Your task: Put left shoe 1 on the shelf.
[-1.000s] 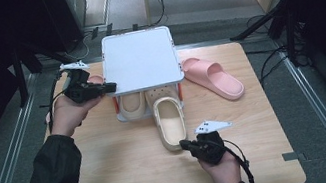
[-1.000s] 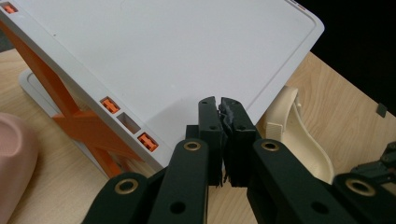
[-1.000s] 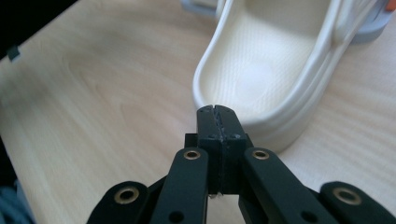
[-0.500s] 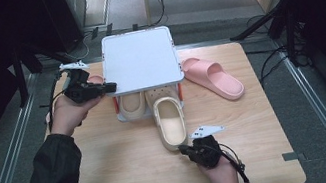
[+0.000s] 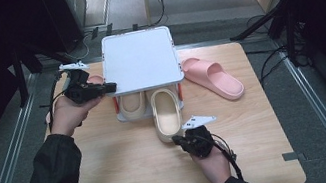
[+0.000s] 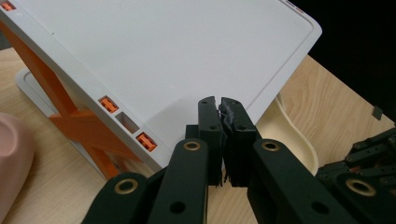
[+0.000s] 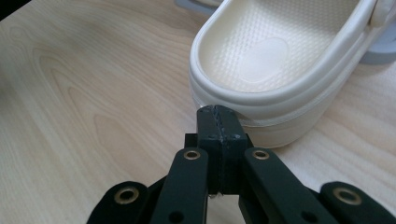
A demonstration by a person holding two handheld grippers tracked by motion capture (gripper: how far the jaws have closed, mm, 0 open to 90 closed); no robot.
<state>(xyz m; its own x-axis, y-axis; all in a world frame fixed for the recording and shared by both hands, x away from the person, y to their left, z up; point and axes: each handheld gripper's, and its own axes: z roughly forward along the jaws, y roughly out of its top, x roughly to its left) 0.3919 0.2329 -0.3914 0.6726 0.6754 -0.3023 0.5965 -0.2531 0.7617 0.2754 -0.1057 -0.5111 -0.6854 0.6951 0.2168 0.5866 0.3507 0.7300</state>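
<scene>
Both pairs of fingers are clenched on nothing. The right gripper (image 5: 180, 141) has its closed fingers (image 7: 218, 122) pressed against the heel of the cream slipper (image 5: 166, 117), which lies at six o'clock of the rack (image 5: 141, 60) with its toe under the shelf and its heel out on the worktop (image 5: 114, 171). The left gripper (image 5: 108, 87) rests its closed fingers (image 6: 220, 122) on the rack's nine o'clock edge, seemingly to steady it. The other cream slipper (image 5: 131, 105) sits fully inside the rack. A pink slipper (image 5: 213, 77) lies at three o'clock and another (image 5: 94, 80) at nine o'clock, both outside. I judge the job under halfway: one cream slipper stowed, the second partly pushed in, the pink pair left.
</scene>
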